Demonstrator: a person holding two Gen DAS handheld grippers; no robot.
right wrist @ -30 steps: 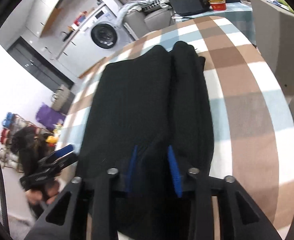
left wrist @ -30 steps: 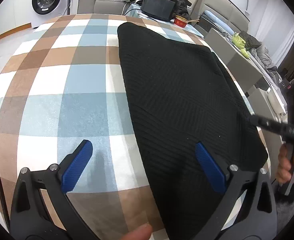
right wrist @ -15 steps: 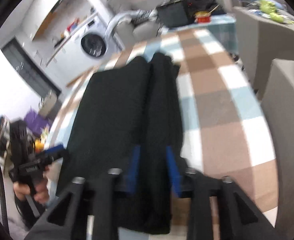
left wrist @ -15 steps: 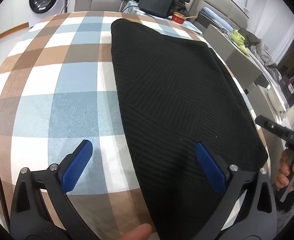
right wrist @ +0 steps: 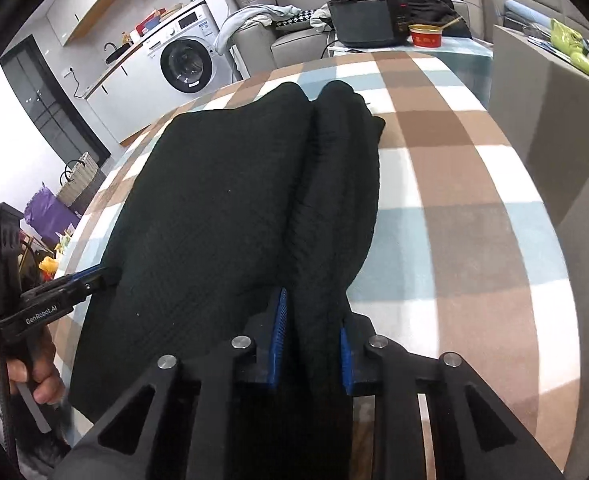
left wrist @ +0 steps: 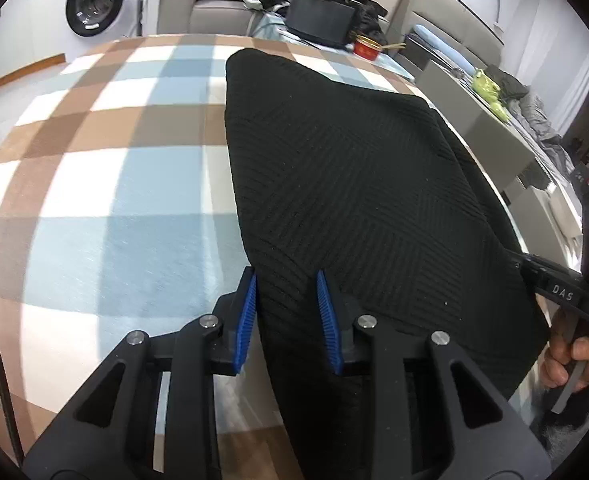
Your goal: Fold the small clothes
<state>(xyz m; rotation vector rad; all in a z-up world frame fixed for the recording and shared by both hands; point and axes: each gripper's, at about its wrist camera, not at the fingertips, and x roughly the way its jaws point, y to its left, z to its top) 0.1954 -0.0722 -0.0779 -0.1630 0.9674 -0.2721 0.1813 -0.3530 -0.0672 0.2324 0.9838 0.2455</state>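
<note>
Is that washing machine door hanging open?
No, in the right wrist view the washing machine shows its round door flush against the white front.

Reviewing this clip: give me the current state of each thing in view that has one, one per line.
Black knit garment: lying flat on the checked cloth, right side folded into a long ridge.
Left hand-held gripper: jaws closing, garment's near left edge between them.
Right hand-held gripper: jaws closing on the folded ridge at the near edge.
Washing machine: door shut.
</note>
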